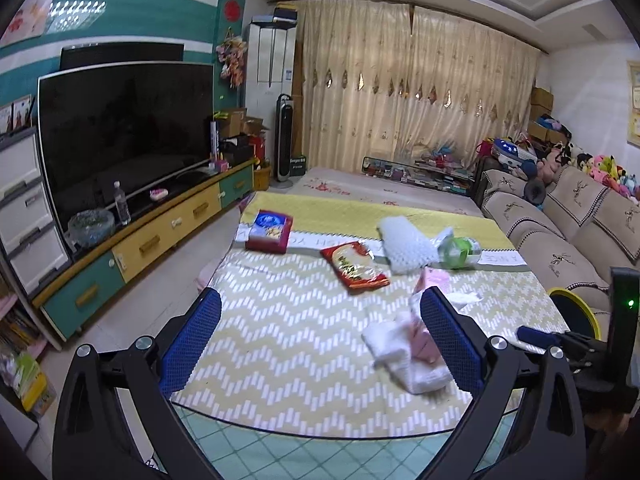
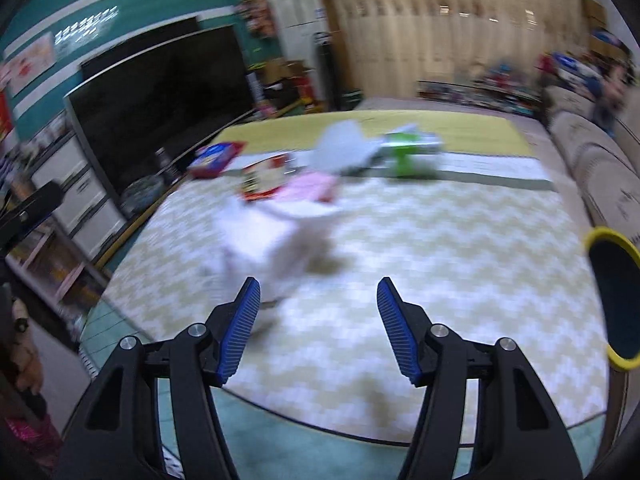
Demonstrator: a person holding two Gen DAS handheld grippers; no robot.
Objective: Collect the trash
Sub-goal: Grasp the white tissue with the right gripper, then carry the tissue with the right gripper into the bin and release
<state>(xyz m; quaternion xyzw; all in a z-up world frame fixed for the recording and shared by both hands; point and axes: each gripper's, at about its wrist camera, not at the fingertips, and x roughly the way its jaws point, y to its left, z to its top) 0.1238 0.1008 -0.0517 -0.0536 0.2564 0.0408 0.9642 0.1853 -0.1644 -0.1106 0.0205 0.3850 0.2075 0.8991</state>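
We see a yellow-and-white zigzag mat [image 1: 288, 320] ahead of blue finger pads [image 1: 192, 344]. Beyond lie a red packet [image 1: 354, 266] and a green bottle [image 1: 458, 252].

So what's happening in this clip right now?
A person holds two grippers over a zigzag-patterned mat strewn with trash. The left gripper and right gripper both have open jaws and hold nothing. Nearest lies a crumpled white tissue wad; farther back are a red snack packet, a red box and a green-labelled bottle. A yellow-rimmed bin waits at the right.
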